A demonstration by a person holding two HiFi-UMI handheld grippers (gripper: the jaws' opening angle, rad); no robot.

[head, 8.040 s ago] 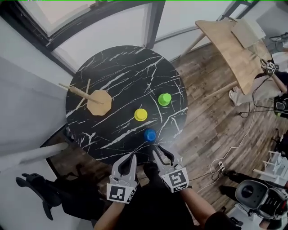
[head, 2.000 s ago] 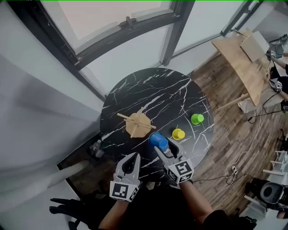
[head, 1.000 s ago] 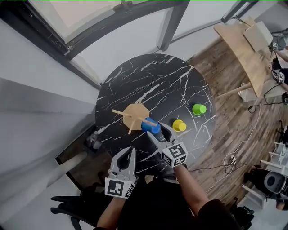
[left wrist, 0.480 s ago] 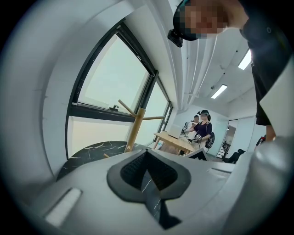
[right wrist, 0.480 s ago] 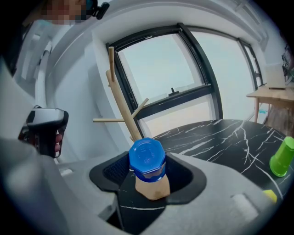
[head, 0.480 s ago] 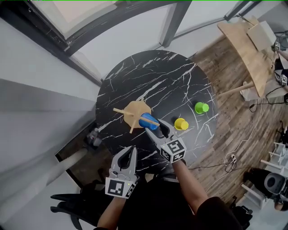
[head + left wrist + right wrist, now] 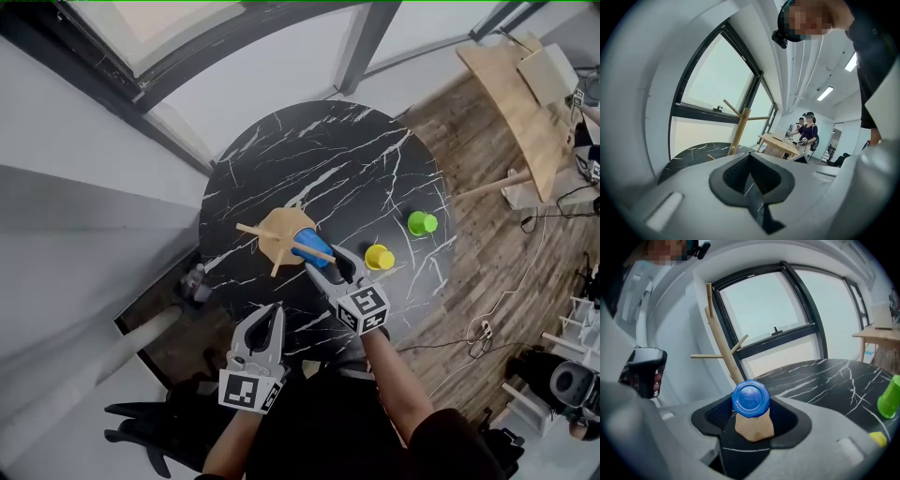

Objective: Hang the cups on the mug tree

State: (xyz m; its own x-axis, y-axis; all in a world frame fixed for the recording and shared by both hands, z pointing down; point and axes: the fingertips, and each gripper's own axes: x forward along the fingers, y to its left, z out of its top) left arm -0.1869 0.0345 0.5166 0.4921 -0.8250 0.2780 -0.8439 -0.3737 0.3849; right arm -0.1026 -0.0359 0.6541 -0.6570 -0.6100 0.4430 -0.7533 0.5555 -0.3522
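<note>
Work is on the blue cup (image 7: 314,246), the first of three by my reckoning. The right gripper (image 7: 330,269) pinches it between its jaws and holds it against the mug tree (image 7: 281,234), above the wooden base. From overhead one of the tree's pegs crosses the cup, though I cannot tell whether the peg is inside it or merely alongside. In the right gripper view the cup's flat blue end faces back at the camera, with the tree's trunk rising just behind. The left gripper (image 7: 265,323) hangs low at the near edge of the table (image 7: 347,159), its jaws pressed together on nothing. The yellow cup (image 7: 379,257) and green cup (image 7: 422,223) sit on the marble top to the right, apart from the tree, neither hung.

Next, I judge, the cup must slide far enough along a peg to stay, and only then should the jaws spread. Let go early and it would likely drop onto the base or roll across the table.
</note>
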